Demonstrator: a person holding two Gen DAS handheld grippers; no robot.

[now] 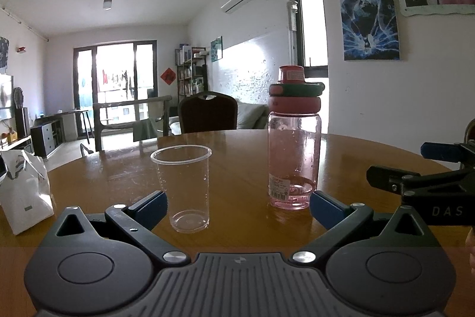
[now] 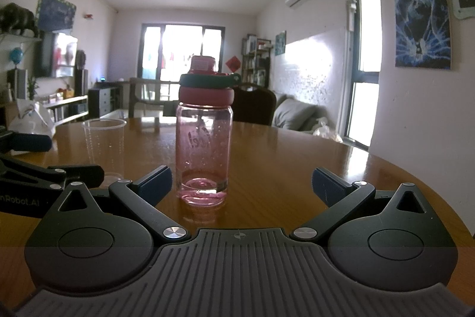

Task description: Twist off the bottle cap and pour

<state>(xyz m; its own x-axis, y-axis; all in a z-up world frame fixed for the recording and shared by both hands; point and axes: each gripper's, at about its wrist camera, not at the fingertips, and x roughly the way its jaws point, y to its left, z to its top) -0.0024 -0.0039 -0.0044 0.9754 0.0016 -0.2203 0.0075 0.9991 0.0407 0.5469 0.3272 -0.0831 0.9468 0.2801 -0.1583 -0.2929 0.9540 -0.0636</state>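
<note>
A clear pink bottle stands upright on the round wooden table, a little liquid at its bottom. Its pink and green screw cap sits on top. To the bottle's left stands an empty clear plastic cup. My left gripper is open, low over the near table edge; the cup stands just inside its left finger, the bottle near its right finger. My right gripper is open too, with the bottle just inside its left finger. Nothing is held.
A white paper bag sits on the table's left side. A dark chair stands behind the far edge. The right gripper's body shows at the right of the left wrist view; the left gripper's body at the left of the right wrist view.
</note>
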